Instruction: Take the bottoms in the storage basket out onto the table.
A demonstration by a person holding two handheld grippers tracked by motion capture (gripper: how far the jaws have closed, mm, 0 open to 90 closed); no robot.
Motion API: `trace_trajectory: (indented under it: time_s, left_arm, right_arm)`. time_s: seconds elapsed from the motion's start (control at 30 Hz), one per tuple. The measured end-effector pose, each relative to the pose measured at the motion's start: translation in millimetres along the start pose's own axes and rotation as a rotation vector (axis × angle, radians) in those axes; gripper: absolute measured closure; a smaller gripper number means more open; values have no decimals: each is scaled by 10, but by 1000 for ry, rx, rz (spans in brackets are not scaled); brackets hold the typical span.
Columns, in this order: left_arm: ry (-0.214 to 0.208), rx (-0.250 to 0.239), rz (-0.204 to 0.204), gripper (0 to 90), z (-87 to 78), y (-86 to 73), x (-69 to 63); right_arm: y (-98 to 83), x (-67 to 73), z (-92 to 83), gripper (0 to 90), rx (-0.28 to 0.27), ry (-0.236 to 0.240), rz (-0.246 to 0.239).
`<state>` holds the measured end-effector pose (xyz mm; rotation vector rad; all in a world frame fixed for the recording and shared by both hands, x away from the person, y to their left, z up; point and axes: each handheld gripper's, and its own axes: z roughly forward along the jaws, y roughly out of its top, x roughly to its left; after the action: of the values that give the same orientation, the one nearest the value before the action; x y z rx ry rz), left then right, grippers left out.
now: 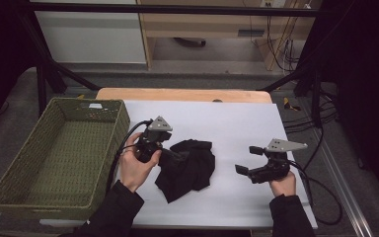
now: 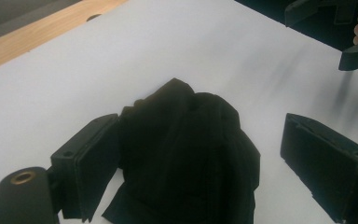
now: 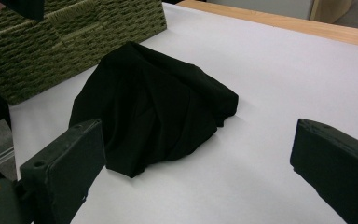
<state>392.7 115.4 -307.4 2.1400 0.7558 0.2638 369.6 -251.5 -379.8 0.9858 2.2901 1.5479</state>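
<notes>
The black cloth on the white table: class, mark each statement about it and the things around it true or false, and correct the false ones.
1. The black cloth lies crumpled on the white table cover. True.
2. The cloth lies inside the green woven basket. False: it lies on the table cover, beside the basket.
3. The left gripper has its jaws open, wide apart on either side of the cloth. True.
4. The right gripper is clamped on the cloth. False: it is open and apart from the cloth, holding nothing.
5. The basket stands at the left edge of the table in the high view. True.
</notes>
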Motion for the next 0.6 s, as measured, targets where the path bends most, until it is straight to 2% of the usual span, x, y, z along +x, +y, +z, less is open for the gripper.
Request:
trace_trajectory:
  time_s: [0.23, 0.6]
  left_arm:
    - [3, -13, 1, 121, -192, -24, 44]
    - [35, -31, -11, 122, -456, -107, 104]
  right_arm:
    - [-1, 2, 3, 38, 1, 0, 1]
    - [-1, 2, 1, 38, 1, -2, 2]
